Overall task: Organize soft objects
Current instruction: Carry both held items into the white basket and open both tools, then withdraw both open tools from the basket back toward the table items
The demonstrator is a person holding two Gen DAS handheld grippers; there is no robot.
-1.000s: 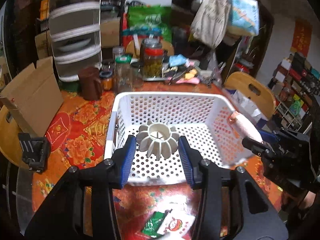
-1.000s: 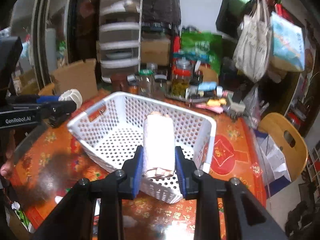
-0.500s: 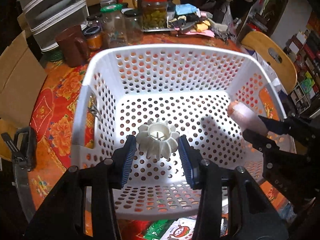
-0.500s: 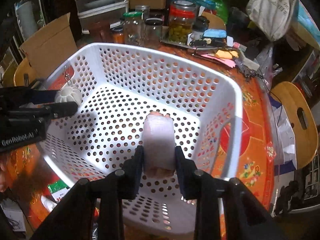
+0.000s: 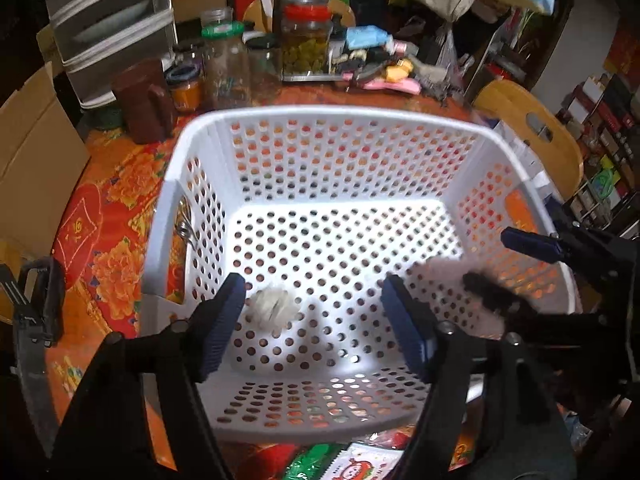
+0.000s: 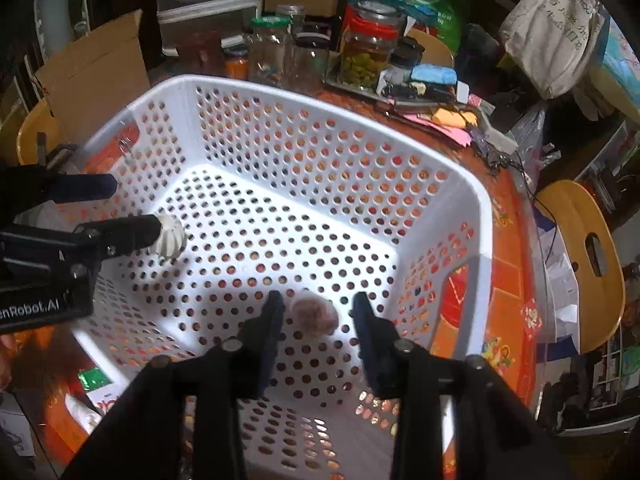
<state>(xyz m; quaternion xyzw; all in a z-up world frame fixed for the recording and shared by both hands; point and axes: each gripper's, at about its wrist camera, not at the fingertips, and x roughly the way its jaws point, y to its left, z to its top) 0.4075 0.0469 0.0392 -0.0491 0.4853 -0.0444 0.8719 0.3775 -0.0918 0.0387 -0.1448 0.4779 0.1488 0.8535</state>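
A white perforated basket (image 5: 168, 216) (image 6: 476, 216) stands on the red flowered tablecloth. My left gripper (image 5: 314, 320) is open above the basket's near left part; a white ribbed soft toy (image 5: 272, 306) (image 6: 170, 236) is blurred just below and between its fingers. My right gripper (image 6: 316, 316) is open over the basket's right part; a pink soft roll (image 6: 314, 314) (image 5: 436, 280) is blurred between its fingers, apart from both pads. The left gripper also shows at the left of the right wrist view (image 6: 120, 208).
Glass jars (image 5: 306, 38) and a brown mug (image 5: 140, 100) stand behind the basket. A cardboard box (image 5: 28, 152) is at the left, a wooden chair (image 5: 532, 128) at the right. Snack packets (image 5: 348, 460) lie in front of the basket.
Both grippers have opened over the basket. The white toy and the pink roll have left the fingers and dropped toward the basket floor.
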